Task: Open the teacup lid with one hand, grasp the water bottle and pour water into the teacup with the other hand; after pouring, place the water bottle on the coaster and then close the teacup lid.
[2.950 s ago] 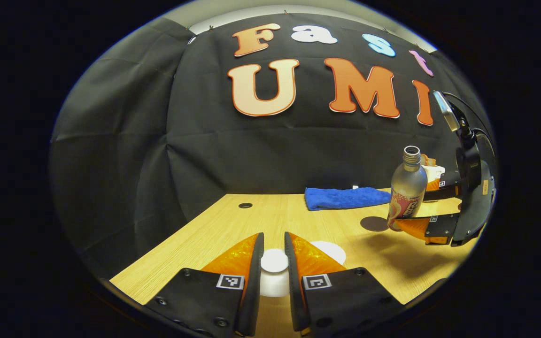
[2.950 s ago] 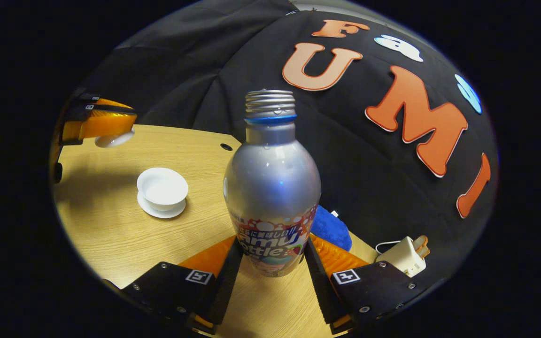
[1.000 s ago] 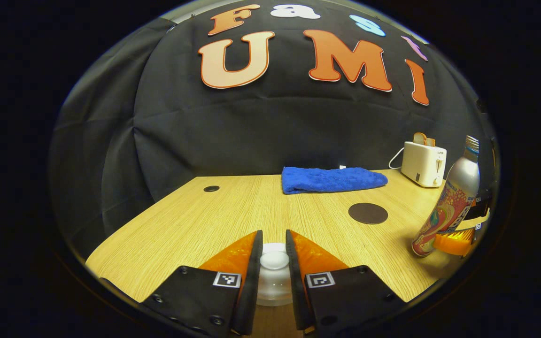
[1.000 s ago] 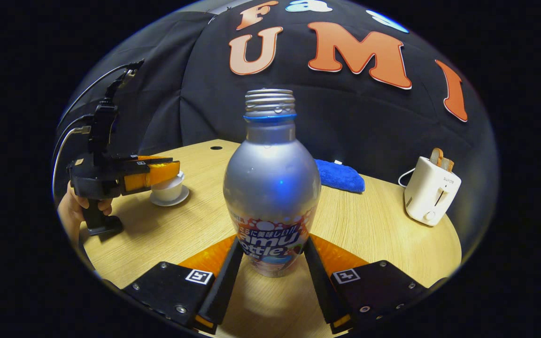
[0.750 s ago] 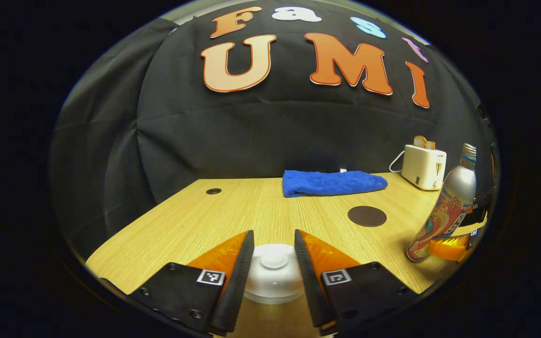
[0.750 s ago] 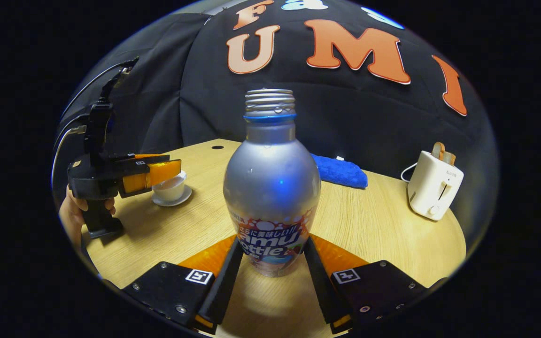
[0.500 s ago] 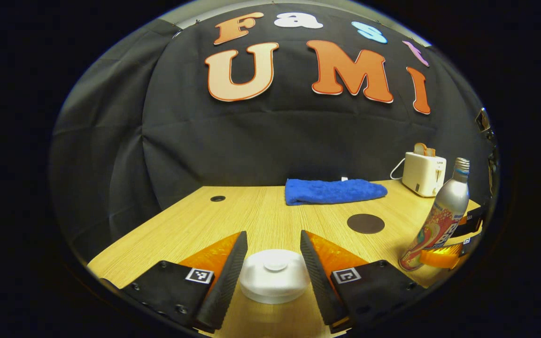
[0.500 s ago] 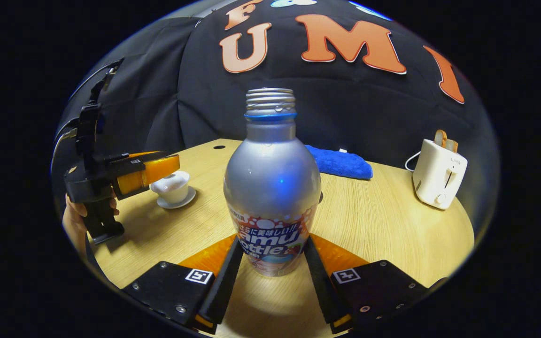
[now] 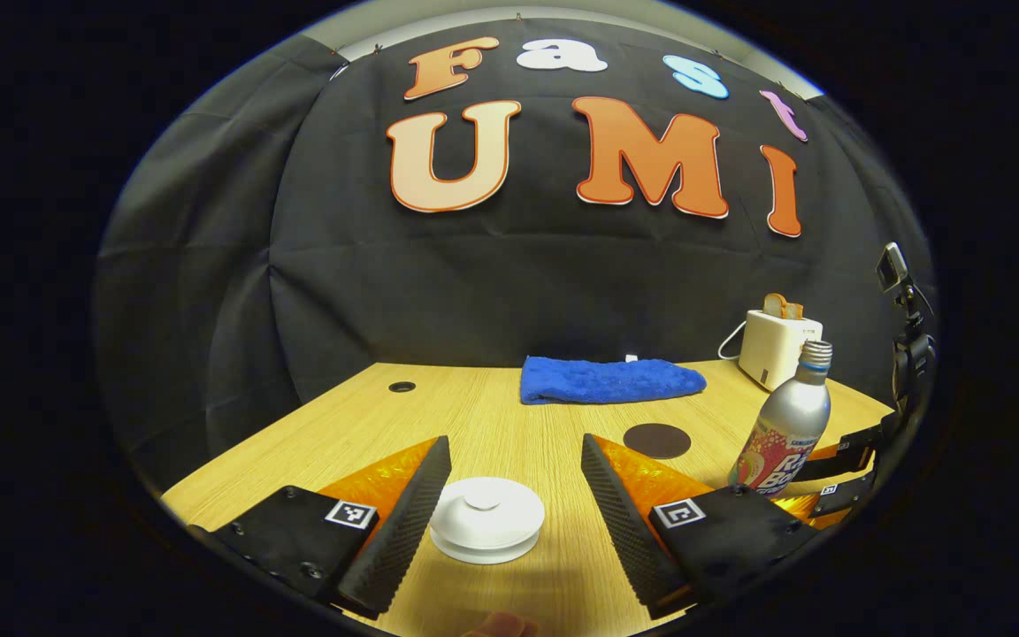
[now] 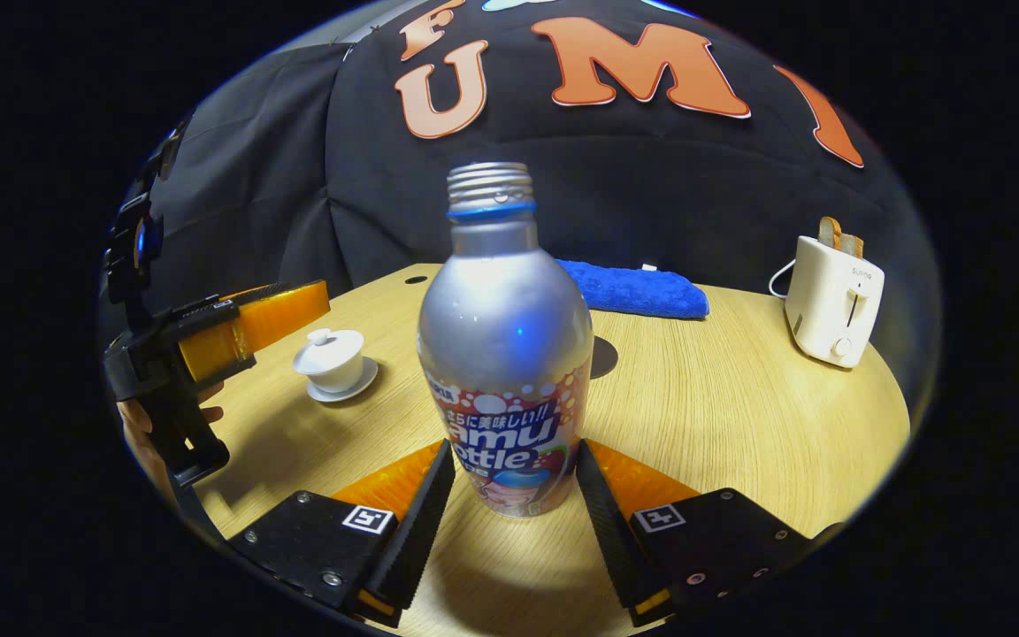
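Observation:
The white teacup (image 10: 333, 358) stands on its saucer with its lid (image 9: 486, 522) on. My left gripper (image 9: 514, 442) is open, drawn back a little from the cup, with the lid low between its wide-spread fingers. The silver water bottle (image 10: 505, 354), uncapped, stands on the table, leaning slightly. My right gripper (image 10: 514, 445) is open, with its fingers close along both sides of the bottle's base. The dark round coaster (image 9: 656, 440) lies bare, just behind the bottle (image 9: 784, 433). The left gripper (image 10: 315, 301) hangs beside the cup, and the right gripper (image 9: 815, 482) sits at the bottle's foot.
A folded blue towel (image 9: 607, 380) lies at the back of the wooden table (image 10: 739, 416). A white toaster (image 10: 832, 301) with toast stands at the back right. A hand (image 10: 142, 433) holds the left gripper's handle. A small hole (image 9: 402, 387) marks the tabletop's far left.
My left gripper lowered the lid onto the cup, let go, opened wide and pulled back. My right gripper set the bottle down on the table in front of the coaster and loosened its hold.

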Demonstrator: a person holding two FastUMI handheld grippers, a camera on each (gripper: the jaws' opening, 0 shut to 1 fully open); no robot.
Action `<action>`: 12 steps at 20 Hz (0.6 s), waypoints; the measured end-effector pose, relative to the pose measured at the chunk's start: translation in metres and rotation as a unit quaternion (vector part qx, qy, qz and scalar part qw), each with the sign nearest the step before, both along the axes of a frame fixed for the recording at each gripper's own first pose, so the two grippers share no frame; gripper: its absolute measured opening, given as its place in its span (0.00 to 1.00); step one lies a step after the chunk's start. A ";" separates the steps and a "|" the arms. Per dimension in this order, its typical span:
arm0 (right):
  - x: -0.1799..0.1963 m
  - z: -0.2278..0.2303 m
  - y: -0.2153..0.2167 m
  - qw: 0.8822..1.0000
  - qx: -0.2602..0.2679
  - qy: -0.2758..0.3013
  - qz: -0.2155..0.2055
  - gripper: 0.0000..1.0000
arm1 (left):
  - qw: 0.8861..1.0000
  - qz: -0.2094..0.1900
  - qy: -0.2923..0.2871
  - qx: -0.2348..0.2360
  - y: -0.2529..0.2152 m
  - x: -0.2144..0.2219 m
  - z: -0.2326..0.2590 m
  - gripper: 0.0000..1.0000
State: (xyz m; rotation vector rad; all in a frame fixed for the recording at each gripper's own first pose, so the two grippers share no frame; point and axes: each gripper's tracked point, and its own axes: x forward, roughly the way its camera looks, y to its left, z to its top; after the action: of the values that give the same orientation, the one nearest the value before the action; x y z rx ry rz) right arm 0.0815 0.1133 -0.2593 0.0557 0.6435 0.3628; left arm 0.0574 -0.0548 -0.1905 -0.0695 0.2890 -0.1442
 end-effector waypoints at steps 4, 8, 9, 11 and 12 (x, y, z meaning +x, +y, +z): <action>-0.008 0.027 -0.022 0.999 0.005 -0.025 -0.023 0.90 | 1.000 0.008 -0.019 0.005 0.000 -0.010 0.023 0.98; -0.014 0.074 -0.049 0.995 0.001 -0.080 -0.052 0.92 | 0.999 0.012 -0.031 -0.005 -0.008 -0.025 0.045 0.94; -0.016 0.085 -0.056 0.994 0.000 -0.093 -0.059 0.92 | 0.999 0.013 -0.035 -0.008 -0.008 -0.027 0.051 0.98; -0.017 0.108 -0.070 0.989 -0.005 -0.123 -0.076 0.92 | 0.999 0.017 -0.042 -0.009 -0.009 -0.034 0.060 0.98; -0.018 0.118 -0.077 0.987 -0.009 -0.139 -0.084 0.92 | 0.999 0.019 -0.047 -0.010 -0.008 -0.037 0.066 0.98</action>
State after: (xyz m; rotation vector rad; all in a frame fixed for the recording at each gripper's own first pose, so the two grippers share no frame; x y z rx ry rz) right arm 0.0640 0.0365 -0.1415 0.0409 0.3627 0.1965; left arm 0.0201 -0.0630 -0.1243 -0.0880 0.1913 -0.1119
